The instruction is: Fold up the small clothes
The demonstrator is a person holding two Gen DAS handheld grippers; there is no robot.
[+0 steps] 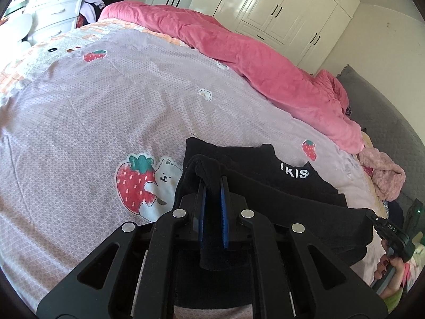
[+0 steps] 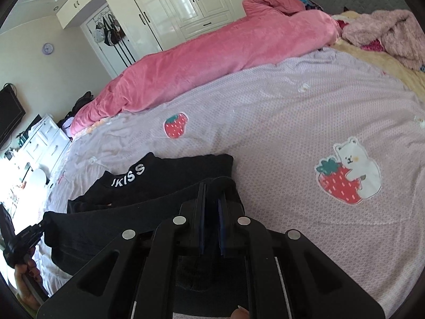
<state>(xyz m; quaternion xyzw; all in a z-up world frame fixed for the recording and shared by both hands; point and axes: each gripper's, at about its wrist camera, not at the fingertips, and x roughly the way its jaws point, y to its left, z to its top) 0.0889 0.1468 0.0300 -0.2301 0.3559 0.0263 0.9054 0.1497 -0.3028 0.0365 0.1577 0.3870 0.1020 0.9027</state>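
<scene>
A small black garment [image 1: 287, 186] with white letters lies on the lilac bedsheet [image 1: 106, 111]. My left gripper [image 1: 212, 183] is shut on the garment's near left edge, cloth pinched between the blue pads and lifted off the sheet. In the right wrist view the same black garment [image 2: 164, 175] lies at lower left. My right gripper [image 2: 211, 188] is shut on its near right edge, also lifted. The held edge stretches between the two grippers. Each gripper shows at the edge of the other's view, the right gripper in the left wrist view [image 1: 395, 234] and the left gripper in the right wrist view [image 2: 24, 239].
A rolled pink duvet [image 1: 252, 53] lies along the far side of the bed. A fluffy pink garment [image 2: 387, 32] sits by the grey headboard [image 1: 390, 122]. White wardrobes [image 2: 191, 2] and a white dresser [image 1: 55, 2] stand beyond the bed.
</scene>
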